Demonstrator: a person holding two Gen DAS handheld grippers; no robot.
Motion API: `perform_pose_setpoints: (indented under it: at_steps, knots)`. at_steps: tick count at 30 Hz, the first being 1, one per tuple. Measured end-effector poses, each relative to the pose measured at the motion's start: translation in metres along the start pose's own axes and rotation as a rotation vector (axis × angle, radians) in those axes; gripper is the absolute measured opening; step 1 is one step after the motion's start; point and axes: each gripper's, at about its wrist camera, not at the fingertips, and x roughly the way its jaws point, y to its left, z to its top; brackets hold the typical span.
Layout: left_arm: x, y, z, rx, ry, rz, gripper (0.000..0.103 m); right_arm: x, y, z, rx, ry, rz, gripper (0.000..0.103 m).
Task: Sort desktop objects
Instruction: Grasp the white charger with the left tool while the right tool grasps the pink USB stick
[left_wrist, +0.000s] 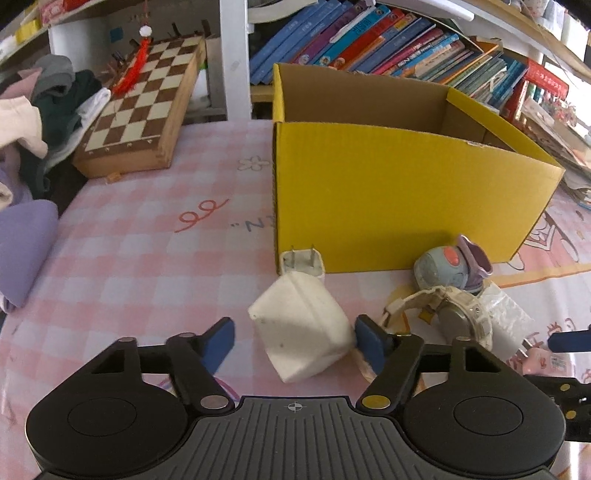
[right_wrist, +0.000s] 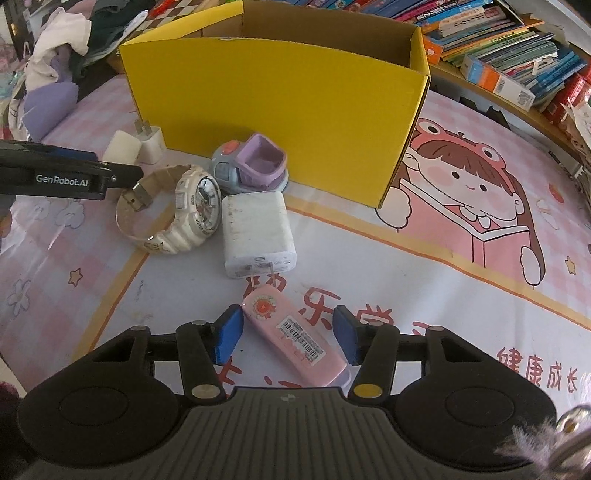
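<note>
The yellow cardboard box (right_wrist: 277, 110) stood at the far side of the tabletop (right_wrist: 424, 280), apparently empty. The left gripper (left_wrist: 293, 338) straddled a white block (left_wrist: 303, 325), fingers spread; the right gripper (right_wrist: 288, 334), likewise spread, straddled a pink case (right_wrist: 295, 338). Sorting appeared at the grasping step; closing comes next. A white charger (right_wrist: 256, 229), wristwatch (right_wrist: 173, 210) and toy (right_wrist: 251, 164) crowded the box front.

A chessboard (left_wrist: 140, 99) leans beside shelved books (left_wrist: 388, 40).

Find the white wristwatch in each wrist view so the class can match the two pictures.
Left wrist view: the white wristwatch lies lower right, just past the right fingertip.
Right wrist view: the watch lies left of centre, beside a white charger block.
Shared landmark: the yellow box stands behind it in both.
</note>
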Motion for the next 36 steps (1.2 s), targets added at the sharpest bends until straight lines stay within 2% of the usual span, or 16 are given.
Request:
perform_pose_setpoints:
  at_steps: [1, 4, 13, 24, 27, 33, 36]
  knots:
    - [0.000, 0.001, 0.000, -0.006, 0.001, -0.011, 0.058, 0.000, 0.000, 0.000, -0.002, 0.000, 0.003, 0.045]
    - [-0.002, 0.002, -0.001, -0.014, -0.002, -0.031, 0.051, -0.001, 0.003, 0.000, -0.012, 0.000, 0.002, 0.042]
    - [-0.023, 0.006, -0.005, 0.012, -0.033, -0.055, 0.039, -0.008, 0.006, -0.004, 0.019, -0.014, -0.026, 0.035]
    - [-0.056, 0.011, -0.007, 0.027, -0.107, -0.065, 0.034, -0.027, 0.003, -0.011, 0.105, -0.073, -0.065, 0.031]
    - [-0.061, 0.011, -0.009, 0.031, -0.114, -0.070, 0.033, -0.027, 0.002, -0.014, 0.131, -0.060, -0.075, 0.030]
    - [-0.067, 0.013, -0.014, 0.029, -0.120, -0.070, 0.033, -0.019, -0.018, -0.025, 0.269, -0.005, -0.072, 0.030]
    - [-0.069, 0.014, -0.014, 0.027, -0.122, -0.068, 0.033, -0.017, -0.017, -0.026, 0.266, -0.001, -0.075, 0.030]
